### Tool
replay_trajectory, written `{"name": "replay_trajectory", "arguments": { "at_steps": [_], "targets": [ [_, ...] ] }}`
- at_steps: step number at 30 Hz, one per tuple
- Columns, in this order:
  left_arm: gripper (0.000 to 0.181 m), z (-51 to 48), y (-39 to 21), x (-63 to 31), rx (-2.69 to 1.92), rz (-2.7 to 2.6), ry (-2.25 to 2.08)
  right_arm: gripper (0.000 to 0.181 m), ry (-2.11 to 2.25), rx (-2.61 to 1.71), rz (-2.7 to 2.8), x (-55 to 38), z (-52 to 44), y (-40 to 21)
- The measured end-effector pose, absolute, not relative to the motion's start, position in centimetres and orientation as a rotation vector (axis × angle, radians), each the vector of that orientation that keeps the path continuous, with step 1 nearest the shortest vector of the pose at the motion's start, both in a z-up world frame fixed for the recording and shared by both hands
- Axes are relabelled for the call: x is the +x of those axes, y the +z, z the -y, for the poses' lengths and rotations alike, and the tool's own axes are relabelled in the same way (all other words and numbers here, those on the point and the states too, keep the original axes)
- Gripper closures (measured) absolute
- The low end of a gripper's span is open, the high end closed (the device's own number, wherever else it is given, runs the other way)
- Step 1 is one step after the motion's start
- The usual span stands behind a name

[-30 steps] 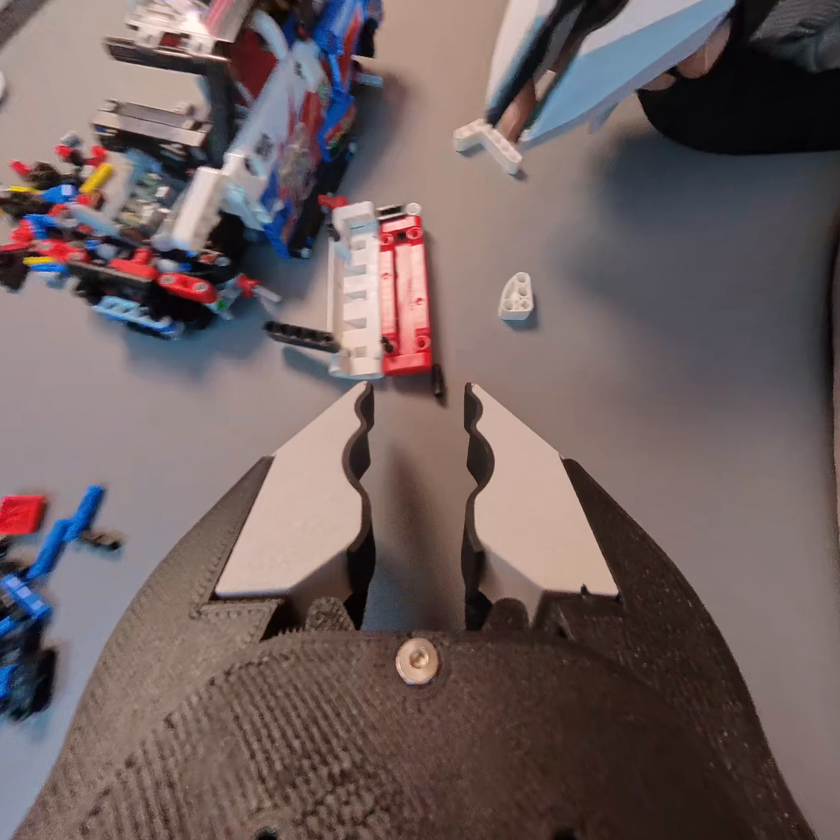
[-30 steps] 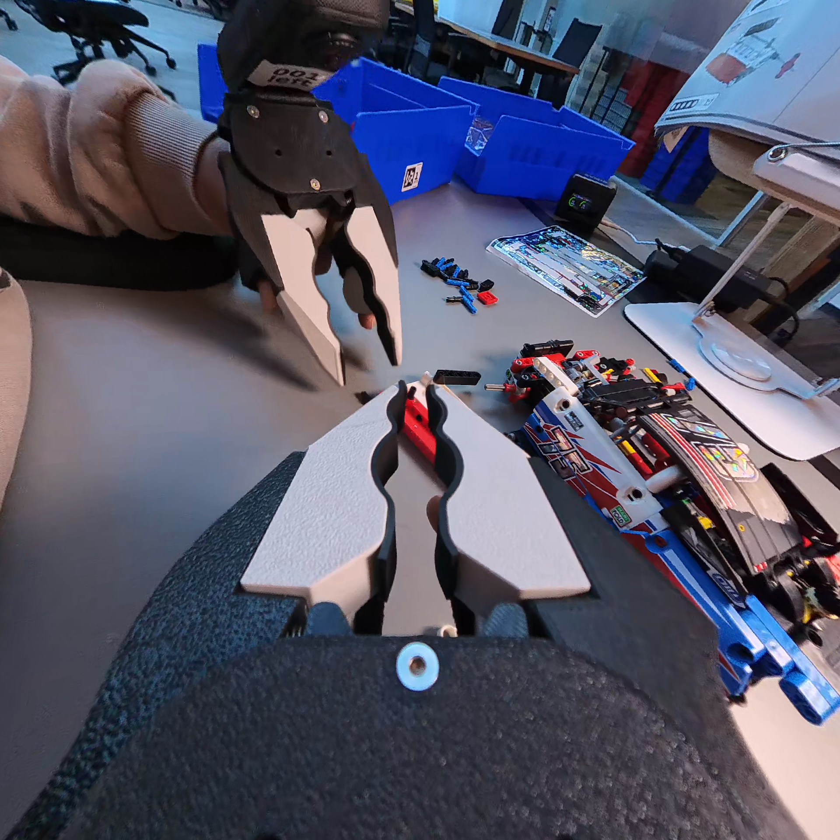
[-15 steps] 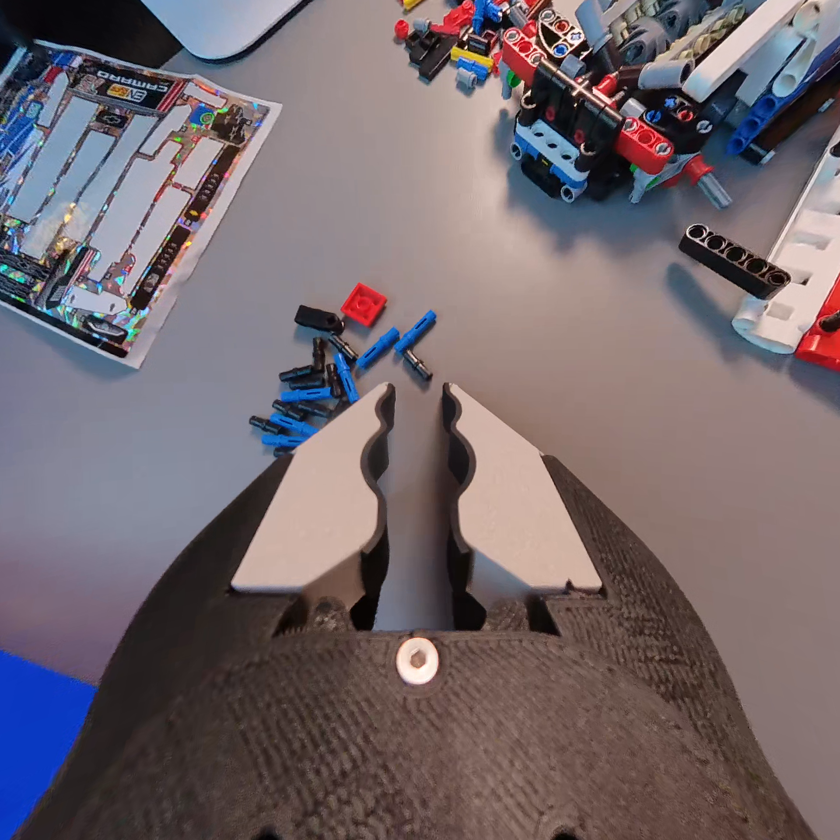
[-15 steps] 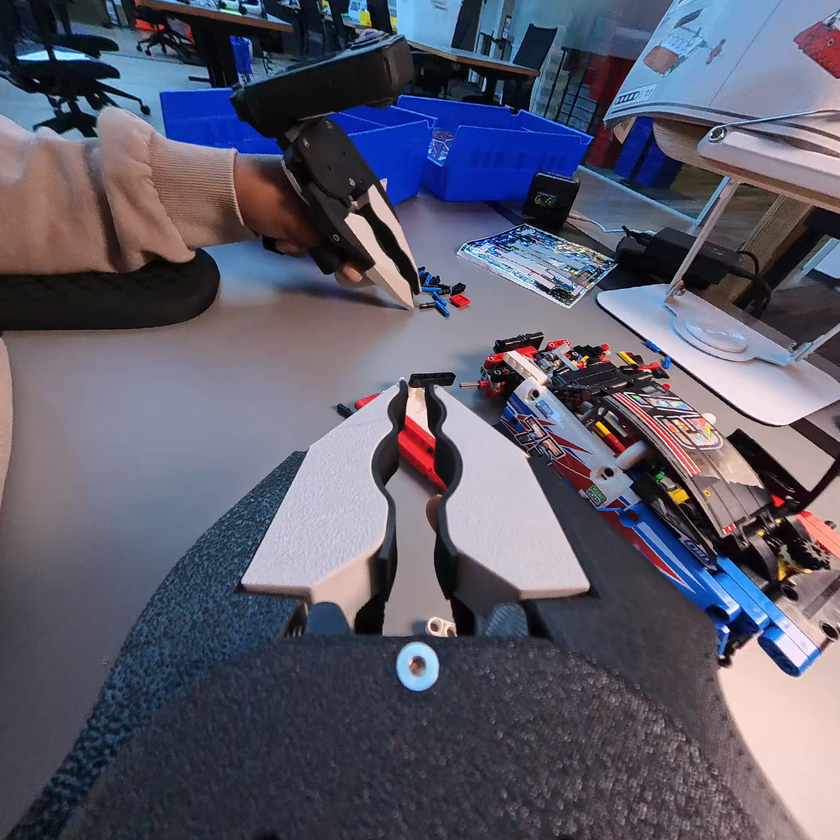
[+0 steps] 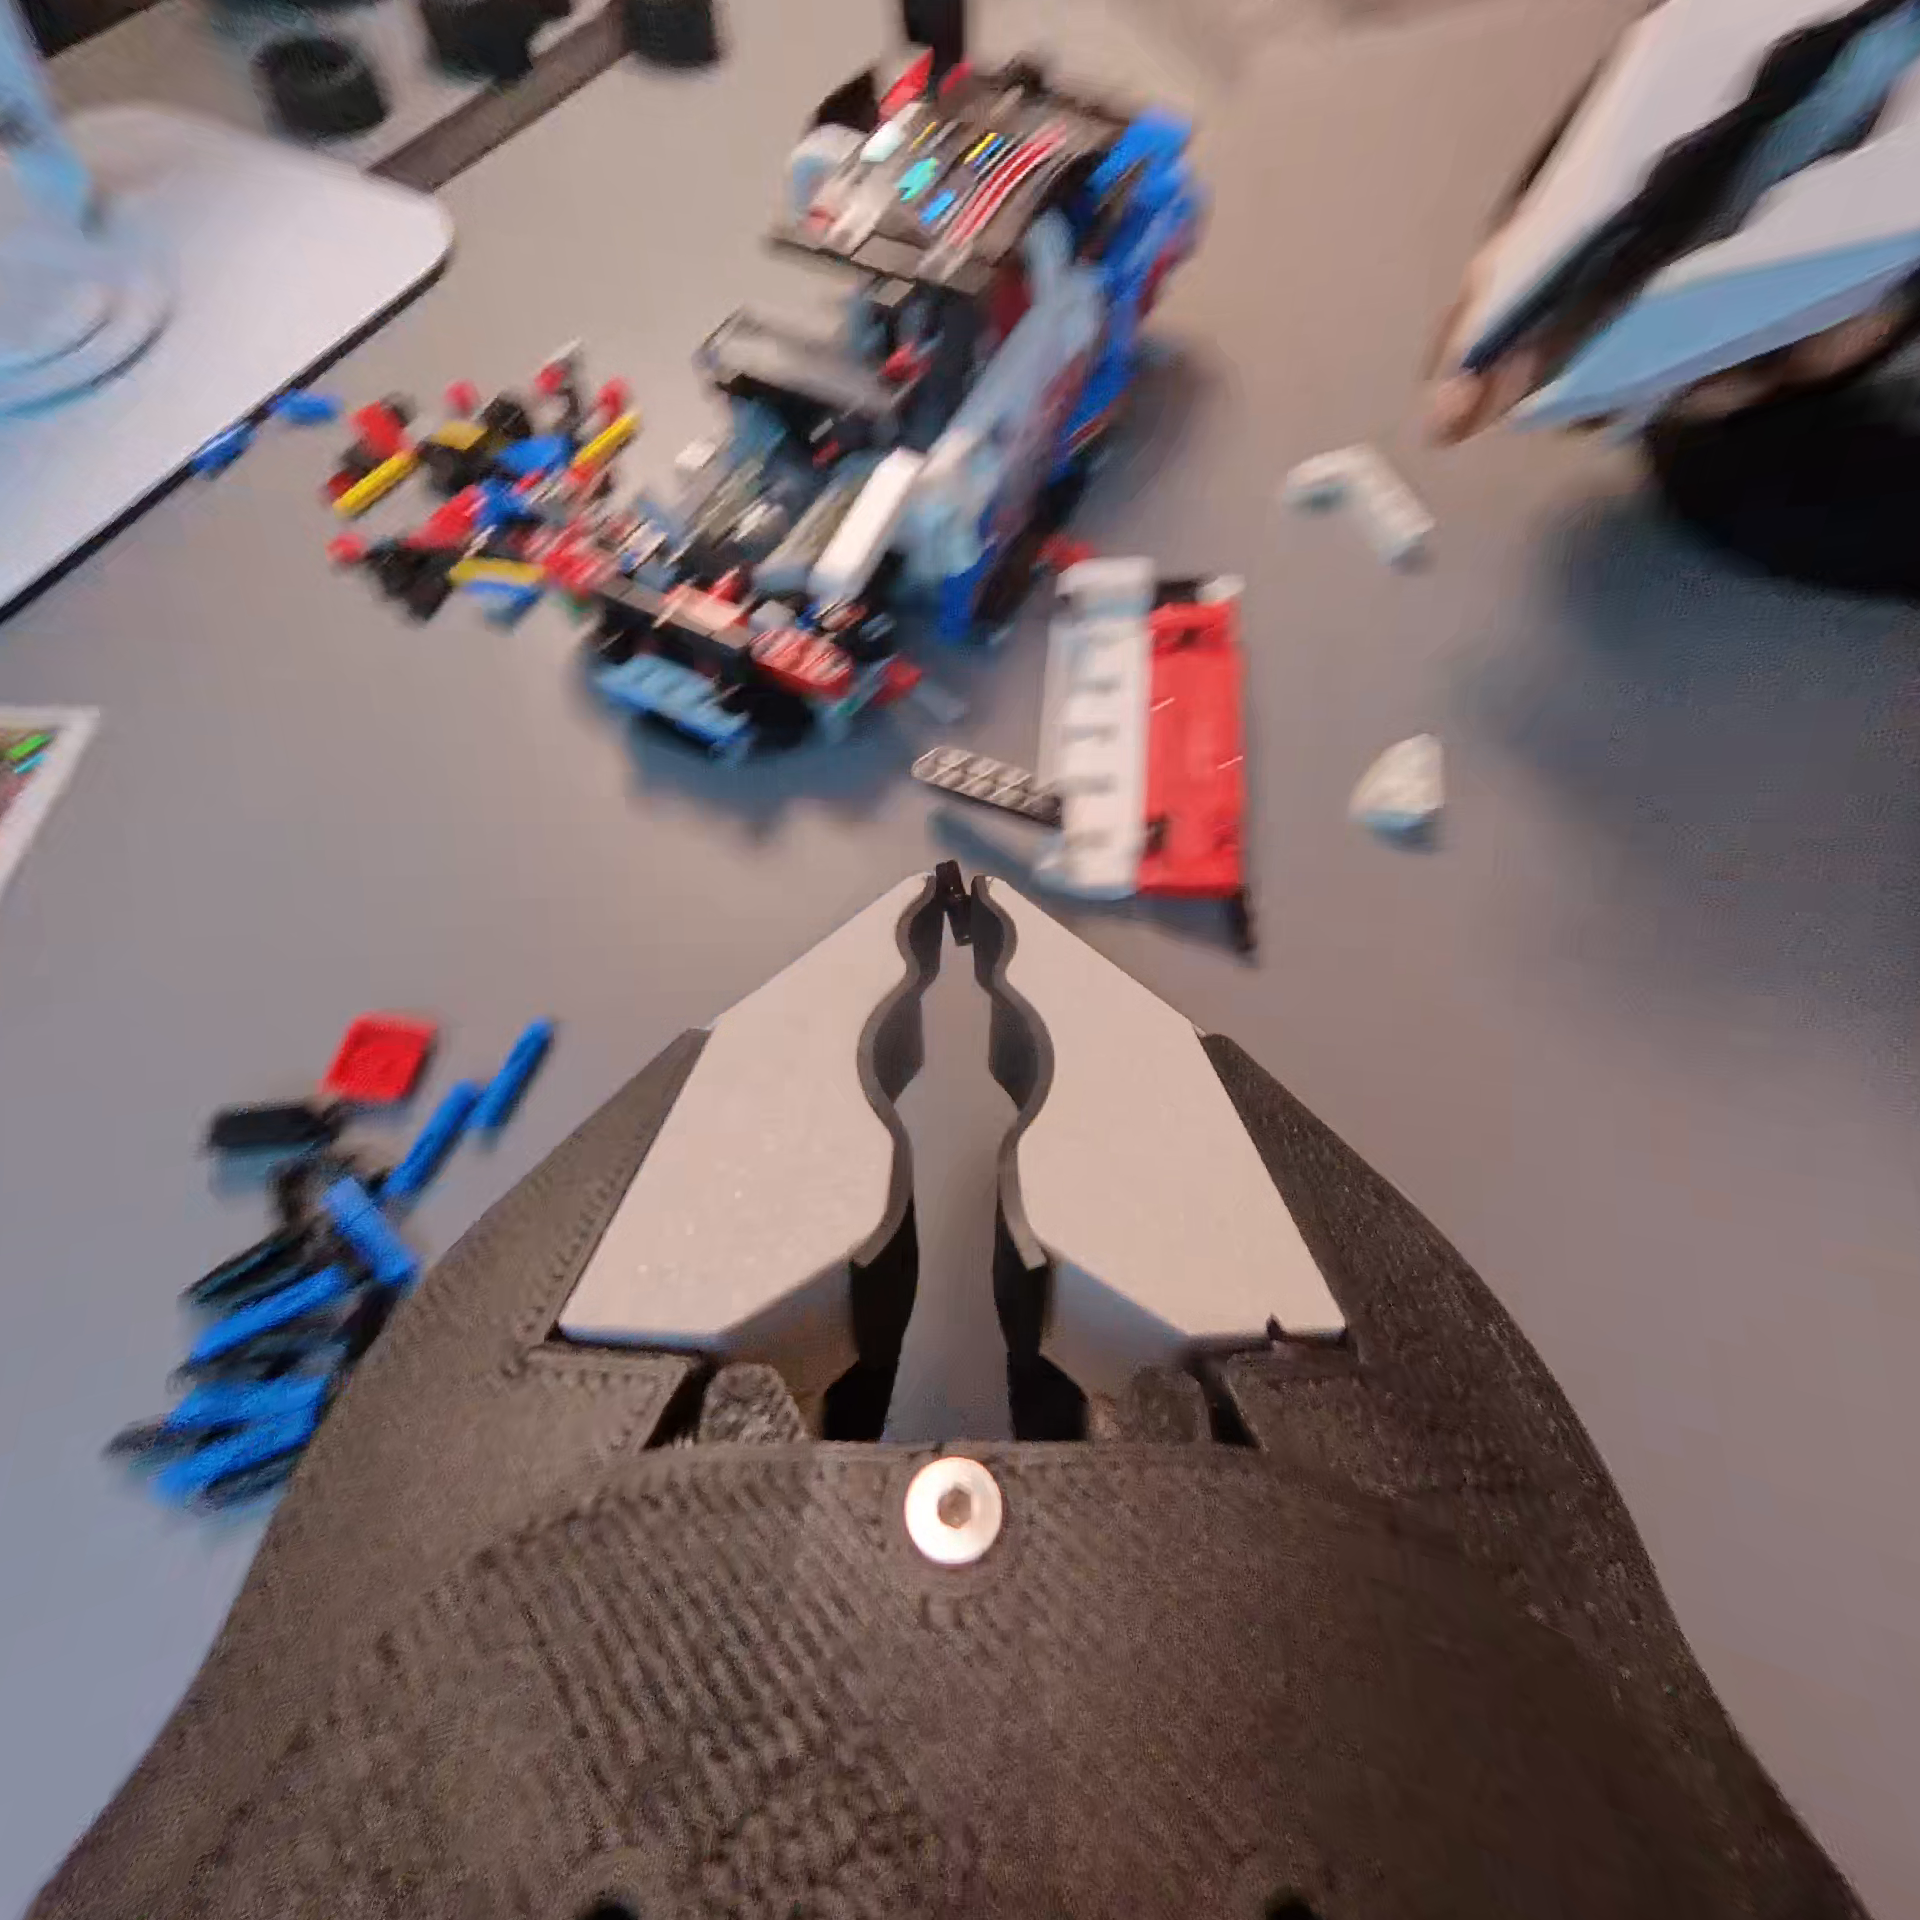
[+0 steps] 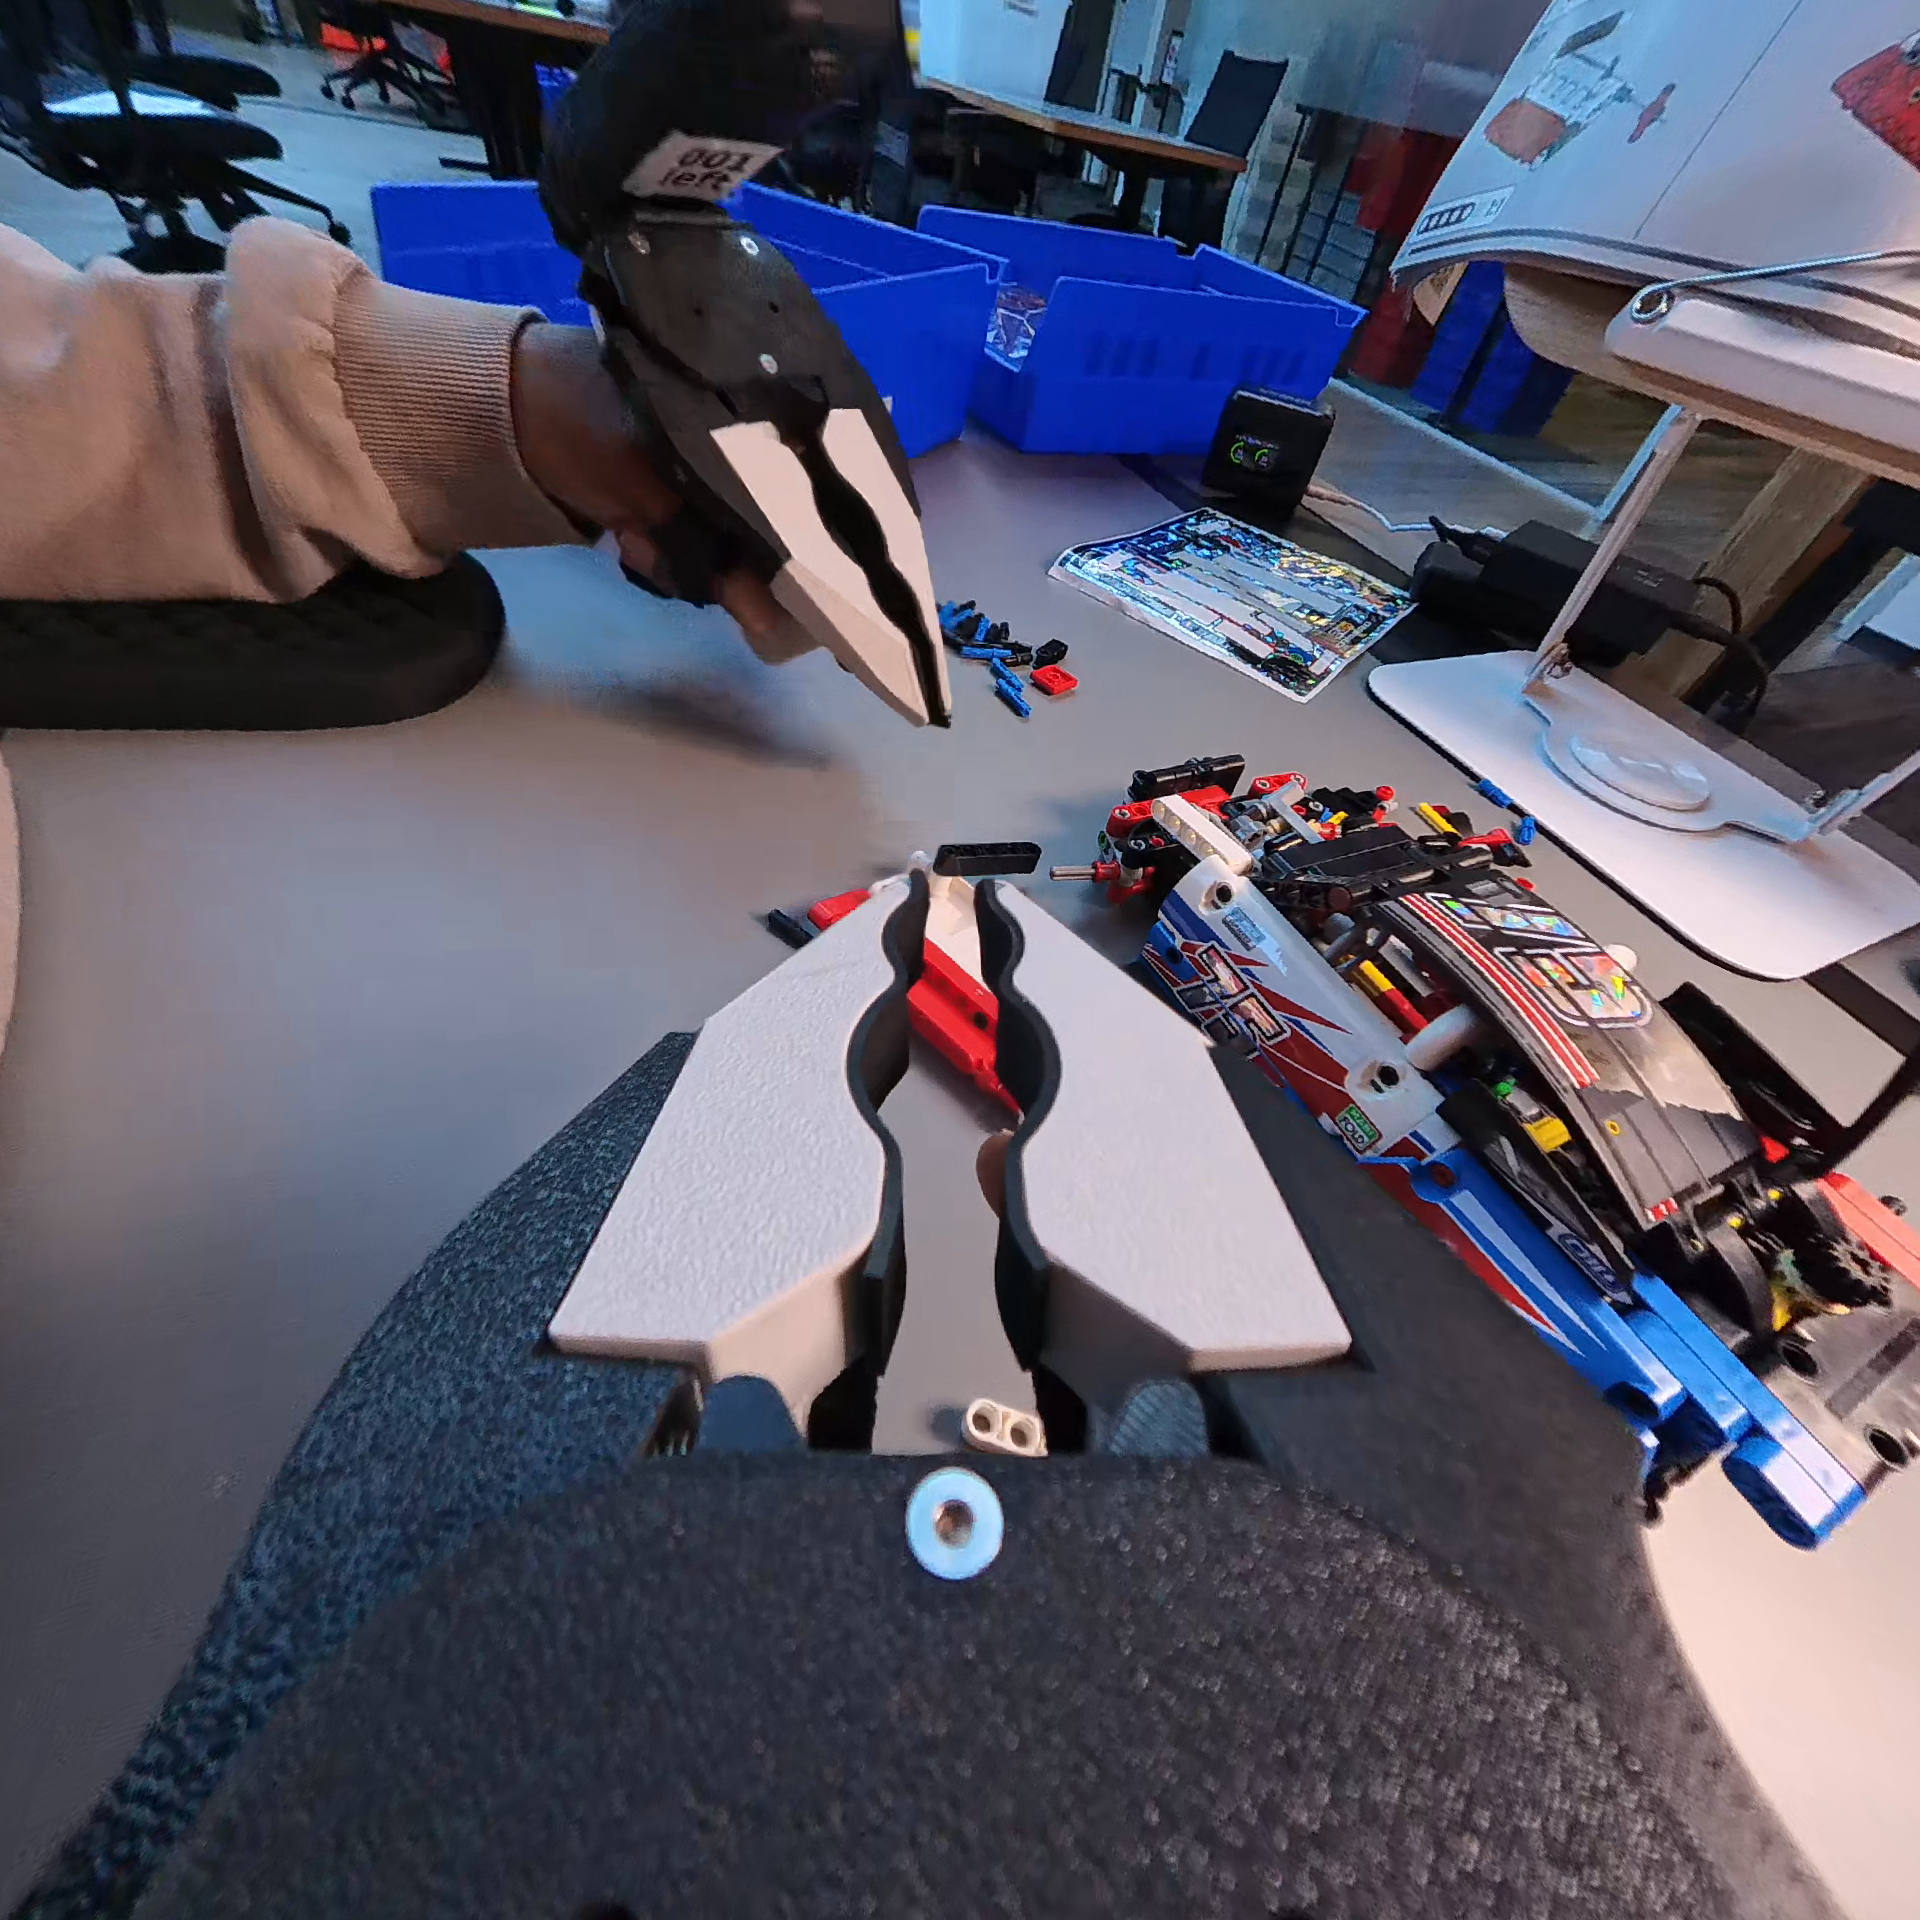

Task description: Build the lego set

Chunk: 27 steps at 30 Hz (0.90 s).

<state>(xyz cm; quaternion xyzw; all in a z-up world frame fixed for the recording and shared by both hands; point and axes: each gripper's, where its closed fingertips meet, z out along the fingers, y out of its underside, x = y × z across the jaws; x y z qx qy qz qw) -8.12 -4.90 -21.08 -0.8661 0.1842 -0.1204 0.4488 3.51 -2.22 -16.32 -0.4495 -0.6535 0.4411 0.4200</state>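
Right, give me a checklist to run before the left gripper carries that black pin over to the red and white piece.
1. Pin held: ok. The left gripper is shut on the small black pin at its very tips.
2. Pin angle: cannot tell, the view is blurred.
3. Red and white piece on the table, free: ok.
4. Right gripper ready to steady it: not ok, open, over the piece, gripping nothing.
5. Black bar beside the piece: not ok, close to the path.
6. Which hole takes the pin: cannot tell.
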Motion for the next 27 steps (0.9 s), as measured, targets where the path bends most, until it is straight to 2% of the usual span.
{"name": "replay_trajectory", "arguments": {
  "at_steps": [1,3,8,27],
  "targets": [
    [0.179,5.2,-19.5,-5.5,-2.052,-0.502,-0.432,0.174,1.126,-1.100,1.647,3.6,2.6,-16.1],
    [0.179,5.9,-17.2,-1.2,-1.898,-0.602,-0.580,0.173,1.180,-1.046,1.689,3.8,3.9,-16.0],
    [0.178,6.6,-16.2,4.1,-1.757,-0.773,-0.550,0.171,1.408,-1.097,1.695,4.1,5.8,-15.8],
    [0.178,7.4,-15.9,5.9,-1.695,-0.847,-0.478,0.181,1.593,-1.107,1.783,4.9,7.6,-16.0]
  ]
}}
